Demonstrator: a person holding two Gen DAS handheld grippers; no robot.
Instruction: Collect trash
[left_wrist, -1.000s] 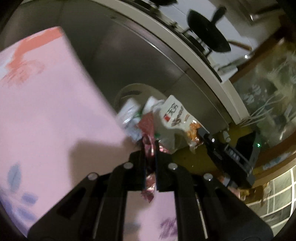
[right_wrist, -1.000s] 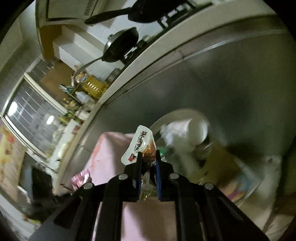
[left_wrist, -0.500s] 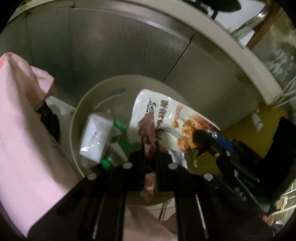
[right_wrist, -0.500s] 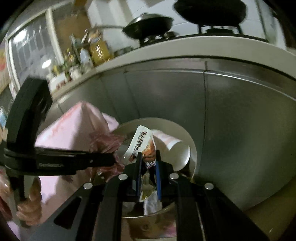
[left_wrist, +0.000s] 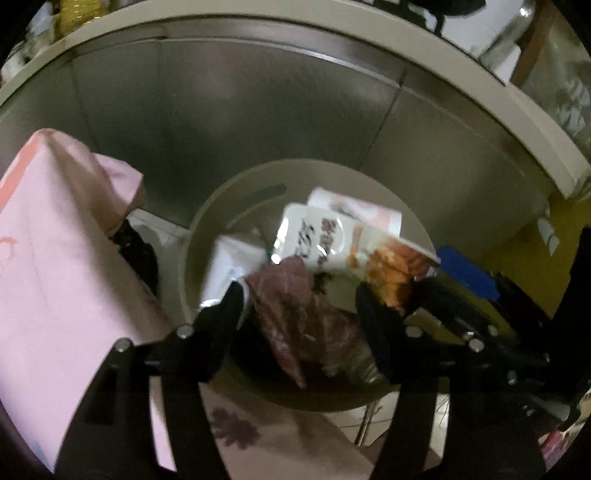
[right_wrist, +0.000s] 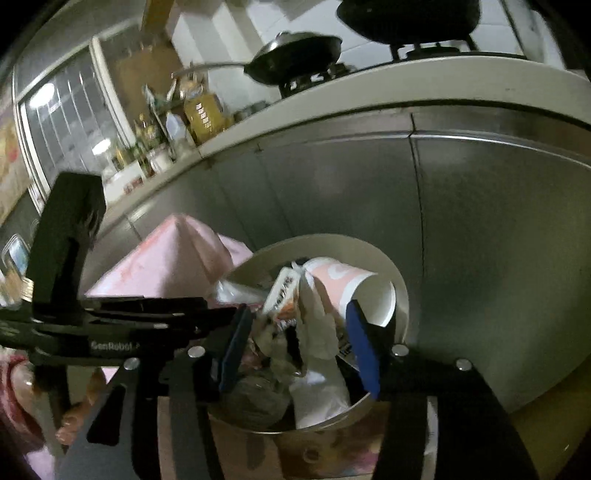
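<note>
Both claws stand over the bin (left_wrist: 207, 229), jaws apart and gripping nothing. Left claw (left_wrist: 299, 295): its jaws have just been opening, and the dark red wrapper (left_wrist: 295, 306) lies loose between them, clear of either pad as far as the blur allows. Right claw (right_wrist: 295, 332): also just been opening — the white snack pouch (right_wrist: 282, 295) sits between its blue pads (right_wrist: 364, 350), apparently unpressed.

Progress, as a judgement: both pieces look released at the bin mouth, so this drop is done or nearly so. The bin already holds a pink-and-white paper cup (right_wrist: 354, 291), a white packet (left_wrist: 229, 262) and crumpled white wrapping (right_wrist: 317, 325) — fairly full. Whether more trash waits elsewhere cannot be told from these views.

Orientation: in the left wrist view the red wrapper's long axis runs from upper left near the left jaw down to lower right, tilted, not flat. The snack pouch stands roughly upright in the right wrist view, its sealed top up and leaning slightly right, against the cup. The cup lies on its side, open mouth facing lower right.

A pink-covered worktop (left_wrist: 55, 258) is just beside the bin, steel cabinet fronts (left_wrist: 240, 110) behind it.
</note>
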